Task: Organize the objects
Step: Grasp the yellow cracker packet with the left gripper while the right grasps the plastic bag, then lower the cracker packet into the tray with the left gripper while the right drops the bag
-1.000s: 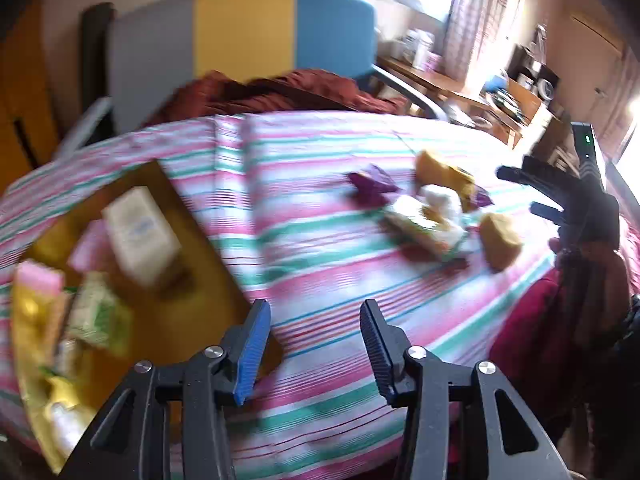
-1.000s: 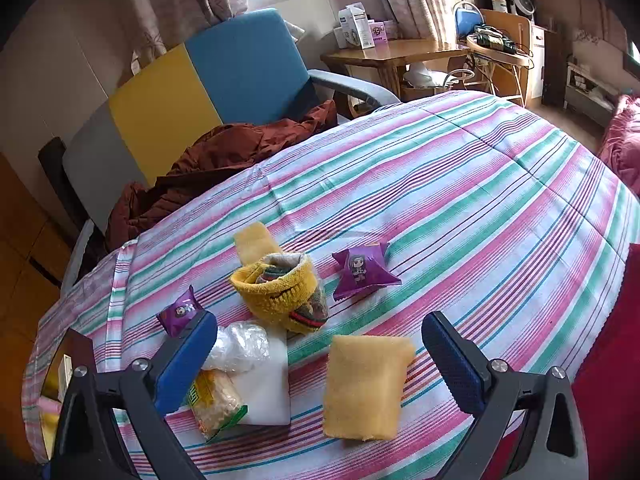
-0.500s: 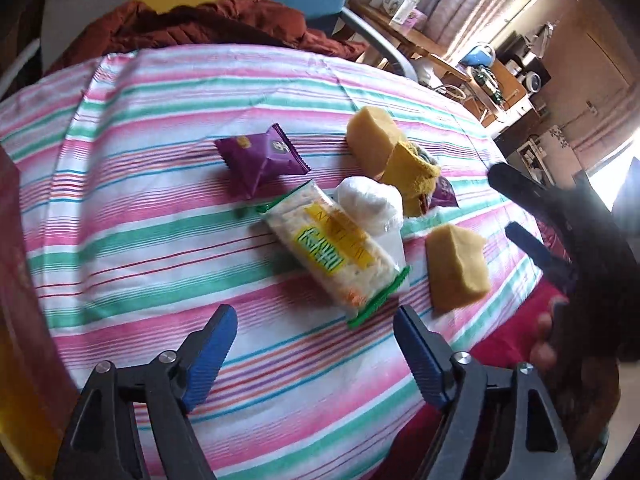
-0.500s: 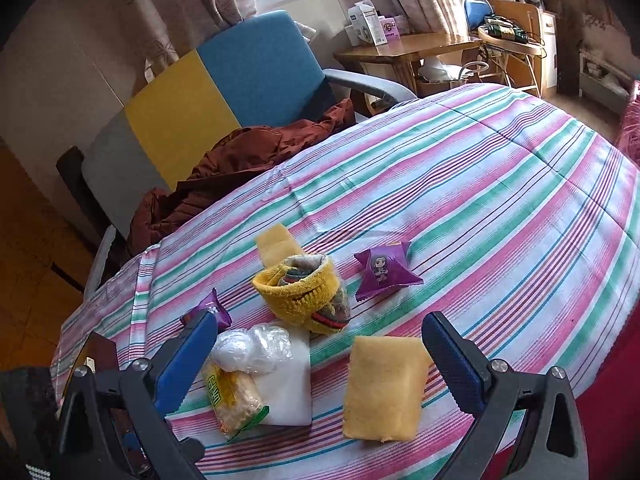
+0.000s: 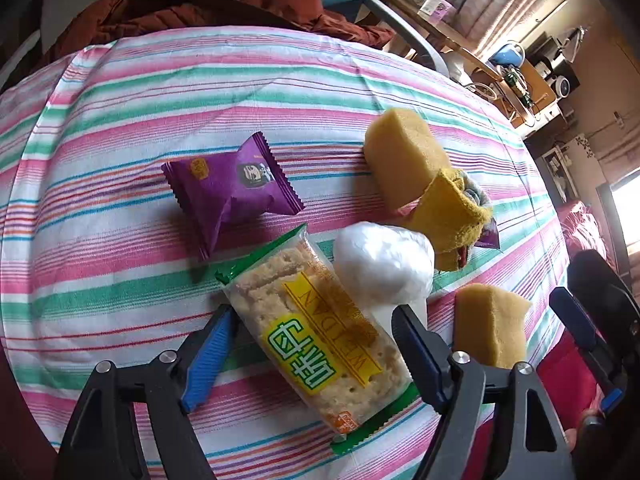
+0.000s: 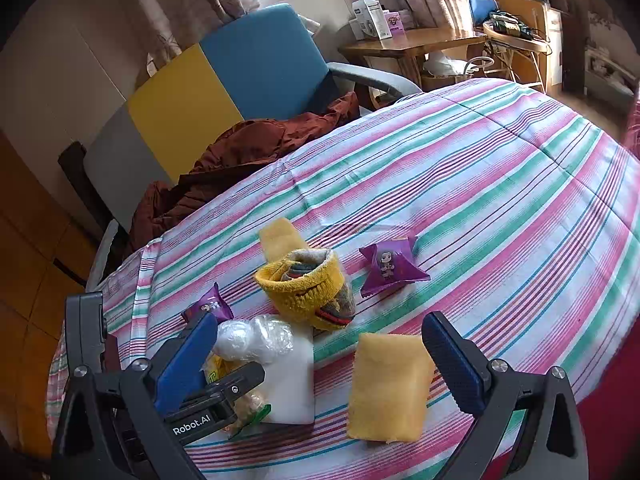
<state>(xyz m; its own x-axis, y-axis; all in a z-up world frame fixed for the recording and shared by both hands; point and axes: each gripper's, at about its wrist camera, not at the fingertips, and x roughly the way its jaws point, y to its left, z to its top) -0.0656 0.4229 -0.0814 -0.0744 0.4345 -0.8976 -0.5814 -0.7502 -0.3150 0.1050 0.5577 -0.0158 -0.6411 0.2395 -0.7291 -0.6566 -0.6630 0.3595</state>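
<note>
A clear cracker packet (image 5: 316, 336) with green ends and a yellow label lies on the striped tablecloth (image 5: 160, 80). My left gripper (image 5: 312, 354) is open, its blue-padded fingers on either side of the packet, apart from it. My right gripper (image 6: 324, 364) is open above a yellow sponge (image 6: 388, 384). In the right wrist view the left gripper (image 6: 224, 390) reaches in over the cracker packet (image 6: 248, 404). Close by lie a purple snack packet (image 5: 230, 190), a white plastic bundle (image 5: 384, 268), a yellow knitted sock (image 5: 452, 216) and a second yellow sponge (image 5: 404, 156).
Another purple snack packet (image 6: 390, 266) lies further right on the cloth. A chair (image 6: 224, 80) in grey, yellow and blue with a brown garment (image 6: 240, 160) stands behind the table. A wooden side table (image 6: 412, 44) with boxes is beyond it. The table's near edge runs below both grippers.
My left gripper has swung from the golden tray on the left over to the pile and come down around the cracker packet. The right gripper has stayed open, drifting only a little.
</note>
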